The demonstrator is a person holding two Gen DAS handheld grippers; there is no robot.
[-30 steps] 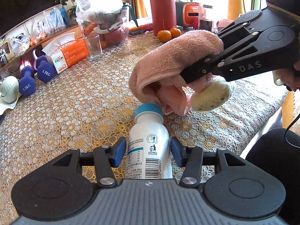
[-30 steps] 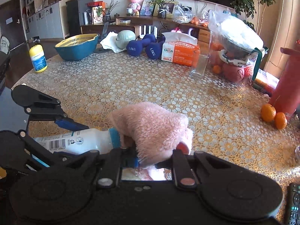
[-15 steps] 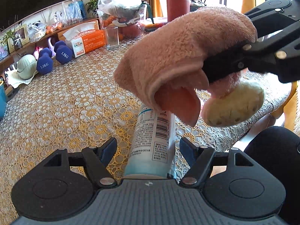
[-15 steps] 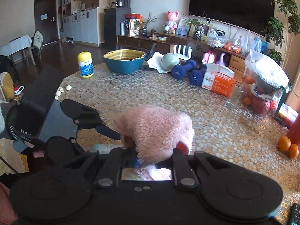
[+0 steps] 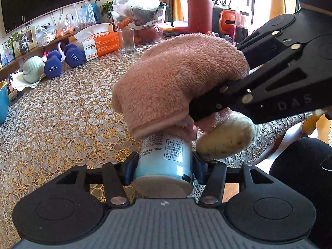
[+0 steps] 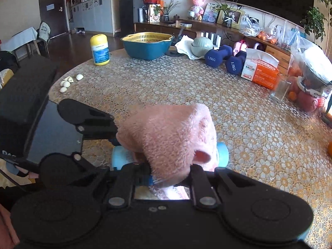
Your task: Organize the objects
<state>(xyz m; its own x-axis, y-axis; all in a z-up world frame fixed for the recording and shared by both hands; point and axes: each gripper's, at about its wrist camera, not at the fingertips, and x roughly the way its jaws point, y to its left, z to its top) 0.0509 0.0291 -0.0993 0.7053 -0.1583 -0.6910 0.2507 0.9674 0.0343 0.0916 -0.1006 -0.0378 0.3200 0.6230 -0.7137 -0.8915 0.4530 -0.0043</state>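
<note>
My left gripper (image 5: 164, 166) is shut on a white bottle (image 5: 166, 157) with a blue band and printed label, held lifted with its base toward the camera. My right gripper (image 6: 169, 175) is shut on a fluffy pink cloth (image 5: 178, 78) that has a cream round patch (image 5: 225, 138). The cloth drapes over the bottle's far end and hides its cap in the left wrist view. In the right wrist view the pink cloth (image 6: 170, 137) covers the middle of the bottle (image 6: 223, 154), with blue showing on both sides, and the left gripper's fingers (image 6: 91, 118) reach in from the left.
On the lace-covered table (image 6: 186, 83): a blue basin with a yellow colander (image 6: 148, 45), a yellow-capped jar (image 6: 99, 49), garlic cloves (image 6: 68, 82), two blue dumbbells (image 6: 225, 59), an orange tissue box (image 6: 262, 70), a glass (image 6: 280, 90), bagged fruit (image 5: 143, 22), a red flask (image 5: 199, 10).
The left gripper closed on the bottle and lifted it off the table, tipping its base toward the camera. The cloth in the right gripper came down over the bottle's cap end.
</note>
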